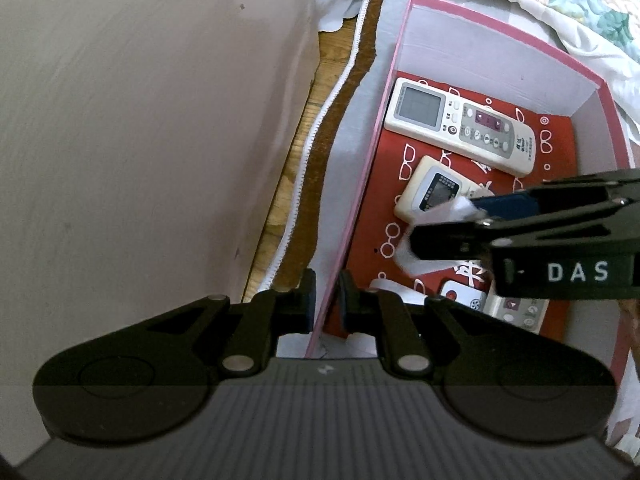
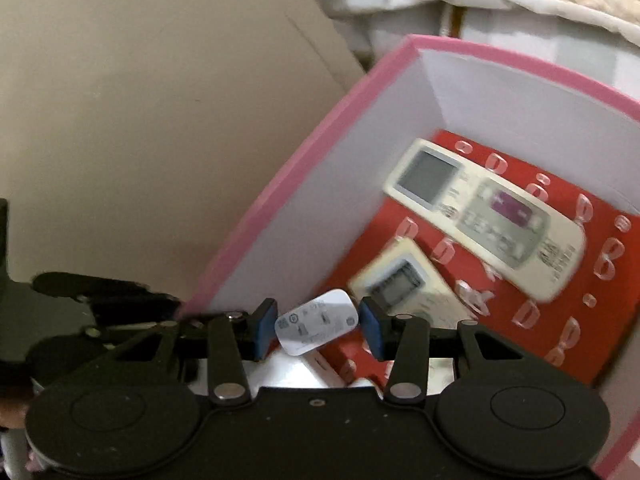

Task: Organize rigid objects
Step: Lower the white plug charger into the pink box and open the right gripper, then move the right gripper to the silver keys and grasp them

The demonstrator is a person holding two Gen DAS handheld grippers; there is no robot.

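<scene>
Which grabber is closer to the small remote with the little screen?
Right. The right gripper hangs just over the small remote, holding a white charger. The left gripper is off at the box's pink wall.

The right gripper [image 2: 318, 330] held a white plug adapter [image 2: 316, 328] between its blue fingers [image 2: 266, 330] over the pink box [image 2: 280, 196]; two pale remotes [image 2: 486, 218] lay inside on red lining [image 2: 568, 320].

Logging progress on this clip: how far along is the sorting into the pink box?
Done: three remote controls lie in the pink box, including the large one and a smaller one. In hand: the right gripper carries a white charger plug over the box, while the left gripper pinches the box wall. Left: releasing the plug; no other loose items are visible.
</scene>
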